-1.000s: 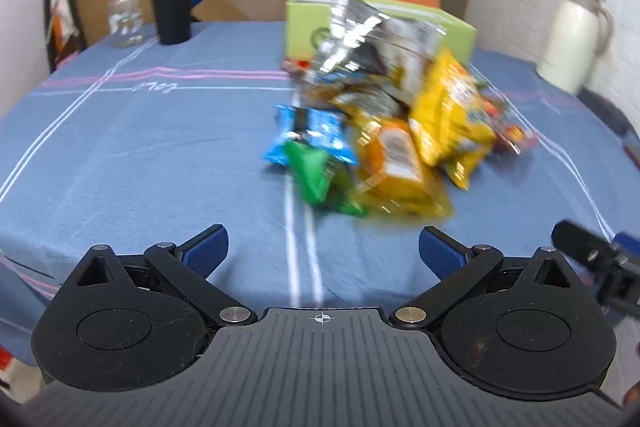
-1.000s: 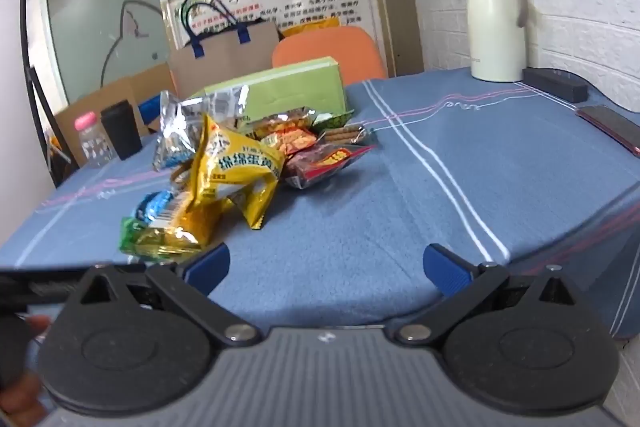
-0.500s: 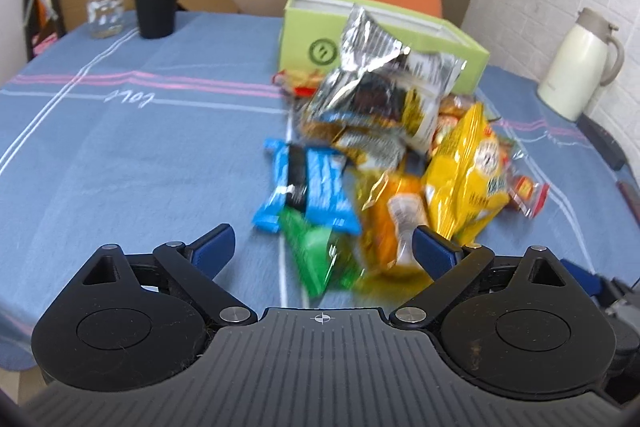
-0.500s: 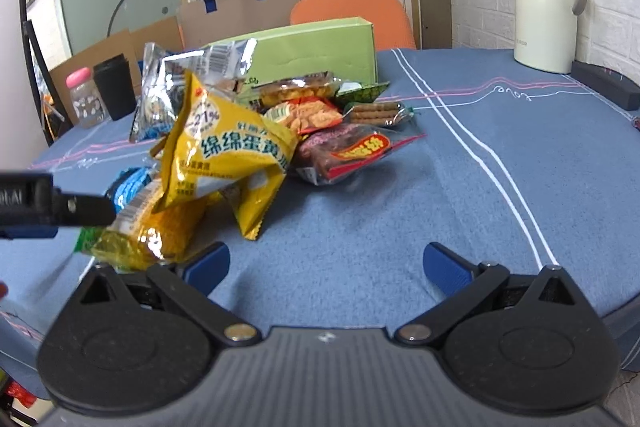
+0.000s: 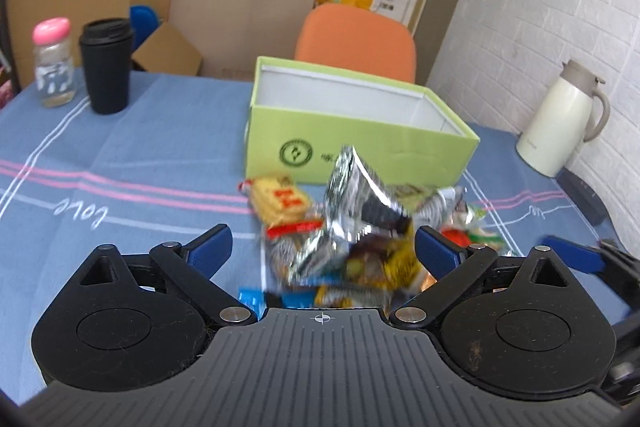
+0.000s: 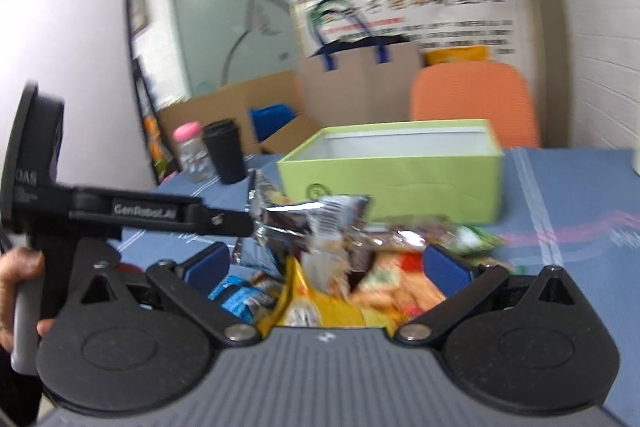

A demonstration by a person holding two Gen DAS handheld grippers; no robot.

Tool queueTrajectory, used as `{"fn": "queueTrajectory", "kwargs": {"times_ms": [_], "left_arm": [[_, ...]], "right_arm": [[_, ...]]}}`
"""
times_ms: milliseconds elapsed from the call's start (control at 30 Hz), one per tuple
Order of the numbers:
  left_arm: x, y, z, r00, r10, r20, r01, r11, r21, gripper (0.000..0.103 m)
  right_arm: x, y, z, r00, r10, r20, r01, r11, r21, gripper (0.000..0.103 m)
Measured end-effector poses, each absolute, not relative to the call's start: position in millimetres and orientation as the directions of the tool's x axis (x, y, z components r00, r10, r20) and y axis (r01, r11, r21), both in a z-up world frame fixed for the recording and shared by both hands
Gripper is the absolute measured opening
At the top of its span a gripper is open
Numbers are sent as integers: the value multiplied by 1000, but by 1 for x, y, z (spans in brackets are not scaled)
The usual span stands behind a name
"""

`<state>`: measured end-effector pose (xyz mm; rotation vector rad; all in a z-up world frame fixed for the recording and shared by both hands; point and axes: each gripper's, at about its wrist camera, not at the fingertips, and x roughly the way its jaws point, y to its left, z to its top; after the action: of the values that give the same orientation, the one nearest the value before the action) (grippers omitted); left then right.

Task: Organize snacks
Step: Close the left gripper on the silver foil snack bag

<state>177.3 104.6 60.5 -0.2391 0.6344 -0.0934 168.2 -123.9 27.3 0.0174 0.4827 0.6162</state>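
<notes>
Blue striped tablecloth [image 5: 132,155] carries a heap of snack packets [image 5: 352,247] just in front of an open green box [image 5: 356,143] (white inside, nothing visible in it). Both claws are spread wide above the heap: the left gripper [image 5: 322,249] and the right gripper [image 6: 340,265] each grasp nothing.

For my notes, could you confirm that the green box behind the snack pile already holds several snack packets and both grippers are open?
Not quite: the green box shows only bare white inner walls in the left wrist view, with no packets visible inside. The snack pile lies on the tablecloth in front of it. Both the left gripper and right gripper are open.
</notes>
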Motion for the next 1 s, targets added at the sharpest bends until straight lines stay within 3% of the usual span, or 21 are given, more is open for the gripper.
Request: {"fn": "queueTrajectory", "kwargs": {"times_ms": [300, 633, 833, 1000], "left_arm": [[216, 105, 45, 754, -239, -611, 92, 961, -262, 77], [245, 115, 35, 710, -342, -615, 134, 924, -359, 70], [244, 121, 39, 708, -342, -618, 144, 926, -348, 71], [242, 126, 48, 740, -321, -591, 135, 932, -336, 83]], "right_arm": [[213, -92, 8, 630, 575, -522, -617, 779, 114, 102], [246, -77, 2, 541, 602, -587, -637, 749, 181, 101], [254, -83, 19, 564, 588, -579, -660, 743, 112, 101], [264, -77, 22, 549, 597, -585, -722, 691, 27, 102]]}}
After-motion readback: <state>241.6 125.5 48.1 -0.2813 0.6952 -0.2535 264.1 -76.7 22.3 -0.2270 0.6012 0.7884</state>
